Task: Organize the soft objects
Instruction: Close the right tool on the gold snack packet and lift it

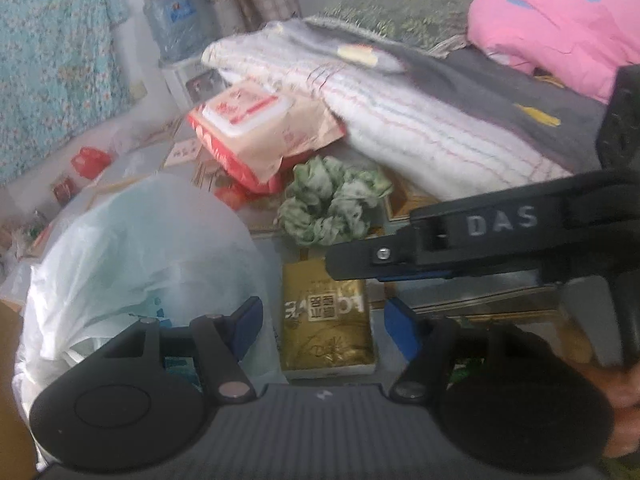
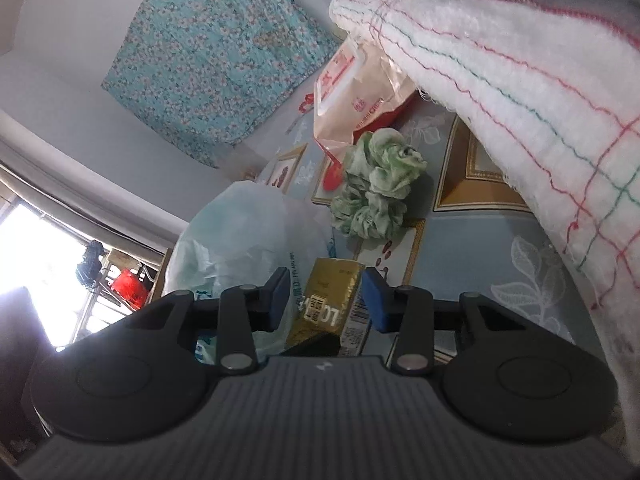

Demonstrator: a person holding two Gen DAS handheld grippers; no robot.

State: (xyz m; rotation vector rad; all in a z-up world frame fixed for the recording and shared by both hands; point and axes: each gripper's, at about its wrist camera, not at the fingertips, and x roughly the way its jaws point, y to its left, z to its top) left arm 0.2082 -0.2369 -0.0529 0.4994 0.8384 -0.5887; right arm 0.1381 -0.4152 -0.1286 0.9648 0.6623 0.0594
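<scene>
A green ruffled scrunchie (image 1: 336,208) (image 2: 376,184) lies on the patterned tabletop (image 2: 480,248). Beside it a folded white towel (image 1: 420,128) (image 2: 520,100) with red and green stitching sits under a grey cloth (image 1: 500,84). A gold box (image 1: 324,332) (image 2: 324,304) lies just in front of the scrunchie. My left gripper (image 1: 324,324) hovers open above this box. My right gripper (image 2: 326,300) (image 1: 340,258) reaches in from the right, with the box's end between its blue pads. A gap shows at one pad, so it is open.
A puffy white plastic bag (image 1: 140,260) (image 2: 240,232) stands left of the box. A red and cream wipes pack (image 1: 248,128) (image 2: 356,92) lies behind the scrunchie. A pink bedding bundle (image 1: 560,24) tops the pile. Teal floral cloth (image 1: 52,72) hangs on the wall.
</scene>
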